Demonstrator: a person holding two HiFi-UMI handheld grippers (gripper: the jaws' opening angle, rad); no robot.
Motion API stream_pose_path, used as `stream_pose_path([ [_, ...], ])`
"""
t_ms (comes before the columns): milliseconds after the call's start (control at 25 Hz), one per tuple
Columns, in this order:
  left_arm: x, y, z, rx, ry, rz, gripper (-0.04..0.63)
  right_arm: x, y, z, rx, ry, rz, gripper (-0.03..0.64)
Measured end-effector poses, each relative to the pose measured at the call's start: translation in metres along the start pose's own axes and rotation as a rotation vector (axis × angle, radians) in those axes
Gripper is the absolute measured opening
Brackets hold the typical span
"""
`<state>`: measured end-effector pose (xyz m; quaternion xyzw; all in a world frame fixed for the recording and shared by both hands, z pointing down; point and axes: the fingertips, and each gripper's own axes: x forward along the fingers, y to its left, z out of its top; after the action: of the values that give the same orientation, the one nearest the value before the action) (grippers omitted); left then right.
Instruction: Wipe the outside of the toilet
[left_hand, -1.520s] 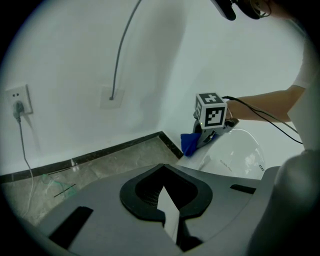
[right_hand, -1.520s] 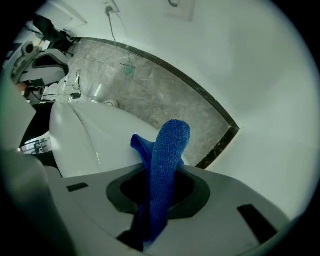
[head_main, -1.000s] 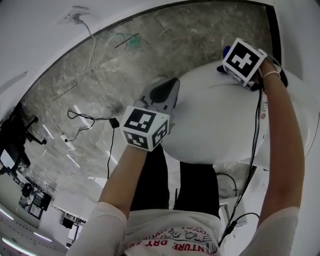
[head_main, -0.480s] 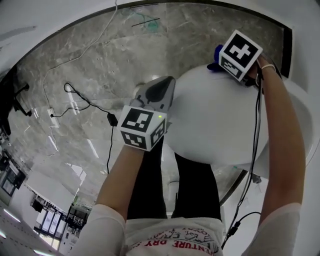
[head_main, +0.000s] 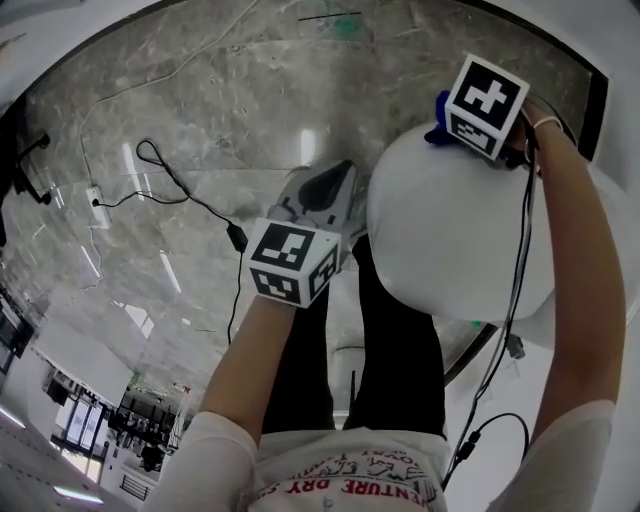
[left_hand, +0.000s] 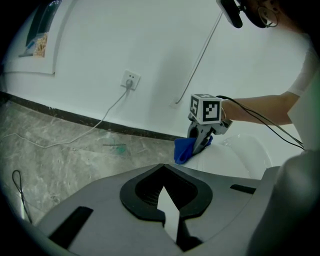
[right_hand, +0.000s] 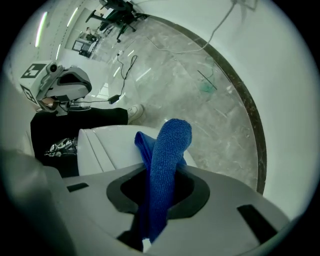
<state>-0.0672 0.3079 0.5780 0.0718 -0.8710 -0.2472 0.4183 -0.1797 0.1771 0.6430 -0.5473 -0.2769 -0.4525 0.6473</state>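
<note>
R gripper (right_hand: 150, 225) is clamped on a blue cloth (right_hand: 167, 150), which sticks up past its tips and presses on the white toilet (head_main: 450, 240) at approx. 12 o'clock of the lid in head view. L gripper (left_hand: 167, 220) hovers over the marble floor (head_main: 200, 120) just off the toilet's 9 o'clock side, tips pressed together w/ nothing between them.

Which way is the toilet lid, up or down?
Down: the white lid lies flat with no opening showing, and the right gripper holds a blue cloth at its edge.
</note>
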Motion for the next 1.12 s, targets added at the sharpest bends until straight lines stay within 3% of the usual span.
stream_pose_path([
  [240,-0.027,0.033,-0.017,-0.017,0.015,-0.015,0.008,0.012,0.041,0.041,-0.064,0.05,-0.031,0.075],
  [400,-0.047,0.055,-0.018,0.022,0.027,-0.009,0.008,0.014,0.061,0.06,-0.09,0.087,-0.074,0.075],
  [640,-0.09,0.076,-0.032,0.025,0.045,0.002,0.008,0.027,0.105,0.089,-0.222,0.103,-0.167,0.075],
  [840,-0.107,0.095,-0.057,-0.032,0.022,0.05,0.008,0.042,0.136,0.104,-0.295,0.131,-0.116,0.075],
  [1120,-0.133,0.104,-0.119,-0.117,-0.006,0.102,0.008,0.061,0.162,0.111,-0.413,0.233,-0.216,0.075],
])
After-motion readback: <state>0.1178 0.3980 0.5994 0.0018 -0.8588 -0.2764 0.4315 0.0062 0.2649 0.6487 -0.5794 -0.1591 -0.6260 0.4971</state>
